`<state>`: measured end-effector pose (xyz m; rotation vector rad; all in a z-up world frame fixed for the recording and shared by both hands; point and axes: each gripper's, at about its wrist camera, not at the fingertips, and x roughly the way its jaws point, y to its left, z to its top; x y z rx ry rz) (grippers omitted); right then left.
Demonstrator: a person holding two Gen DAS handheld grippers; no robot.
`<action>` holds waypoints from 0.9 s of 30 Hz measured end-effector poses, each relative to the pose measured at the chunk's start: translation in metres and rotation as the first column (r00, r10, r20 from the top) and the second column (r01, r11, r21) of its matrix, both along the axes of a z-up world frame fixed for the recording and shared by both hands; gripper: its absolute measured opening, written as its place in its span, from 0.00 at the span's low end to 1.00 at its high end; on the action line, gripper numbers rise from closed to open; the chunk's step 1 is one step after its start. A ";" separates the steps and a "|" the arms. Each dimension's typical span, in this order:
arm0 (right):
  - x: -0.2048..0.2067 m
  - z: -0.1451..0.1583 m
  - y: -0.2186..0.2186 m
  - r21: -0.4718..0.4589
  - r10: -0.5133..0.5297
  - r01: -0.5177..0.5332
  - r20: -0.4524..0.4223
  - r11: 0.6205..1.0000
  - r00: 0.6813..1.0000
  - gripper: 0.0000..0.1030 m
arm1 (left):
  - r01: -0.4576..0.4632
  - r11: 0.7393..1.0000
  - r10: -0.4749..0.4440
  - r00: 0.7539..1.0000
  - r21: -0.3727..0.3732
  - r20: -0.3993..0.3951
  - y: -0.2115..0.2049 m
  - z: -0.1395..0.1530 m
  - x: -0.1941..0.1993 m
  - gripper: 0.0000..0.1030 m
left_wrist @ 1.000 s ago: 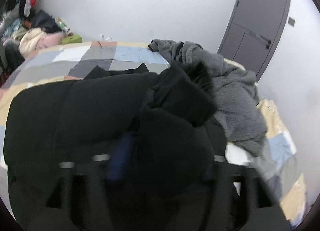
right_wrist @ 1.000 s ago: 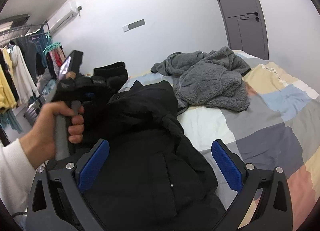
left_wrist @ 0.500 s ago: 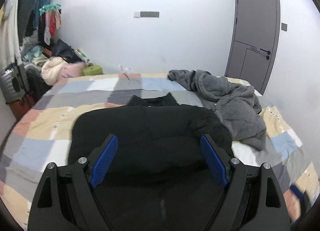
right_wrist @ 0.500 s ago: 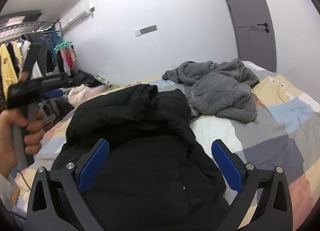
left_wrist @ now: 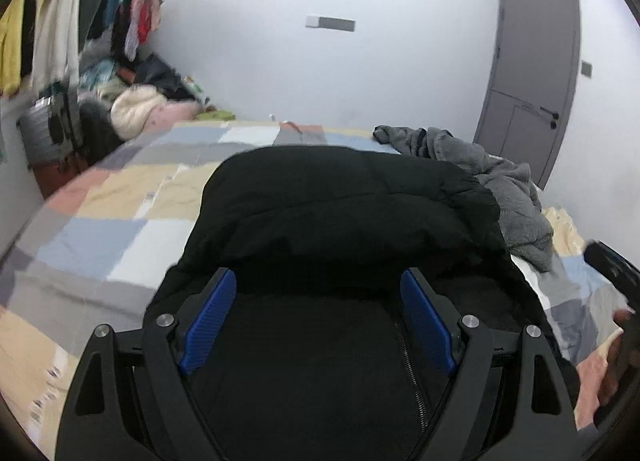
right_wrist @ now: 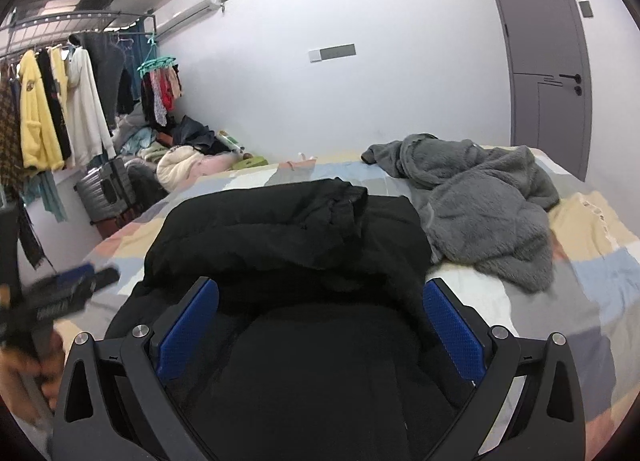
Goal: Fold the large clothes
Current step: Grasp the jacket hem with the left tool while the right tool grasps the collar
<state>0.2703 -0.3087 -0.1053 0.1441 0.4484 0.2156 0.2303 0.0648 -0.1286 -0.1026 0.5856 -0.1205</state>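
Jacket point(left_wrist: 340, 221), black and padded, lies partly folded on the bed point(left_wrist: 132, 221) just beyond both tongs; the left gripper point(left_wrist: 318, 327) and right gripper point(right_wrist: 320, 331) stand wide, holding nothing. It looks soft, bulky, slightly slick, best pinched at a hem or seam. Past the jacket lies a grey fleece point(right_wrist: 480, 205); farther off, a clothes rack point(right_wrist: 60, 109) and door point(right_wrist: 548, 61).

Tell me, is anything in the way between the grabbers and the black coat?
No. The black coat lies right under the open left gripper and open right gripper. The grey fleece sits off to the side.
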 end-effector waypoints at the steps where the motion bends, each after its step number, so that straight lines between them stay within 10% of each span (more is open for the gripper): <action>1: 0.007 0.001 0.002 -0.009 -0.001 0.001 0.007 1.000 1.000 1.00 | -0.002 1.000 0.002 1.000 -0.008 0.008 0.003 -0.002 -0.001 0.82; 20: 0.157 -0.042 -0.029 0.052 -0.151 0.159 -0.135 0.986 0.979 1.00 | -0.013 0.998 0.008 0.997 -0.069 -0.074 0.035 -0.049 0.020 0.82; 27: 0.167 -0.059 -0.036 0.237 0.013 0.023 -0.151 0.971 0.989 1.00 | -0.002 0.997 -0.005 0.996 -0.082 -0.084 0.029 -0.054 0.024 0.82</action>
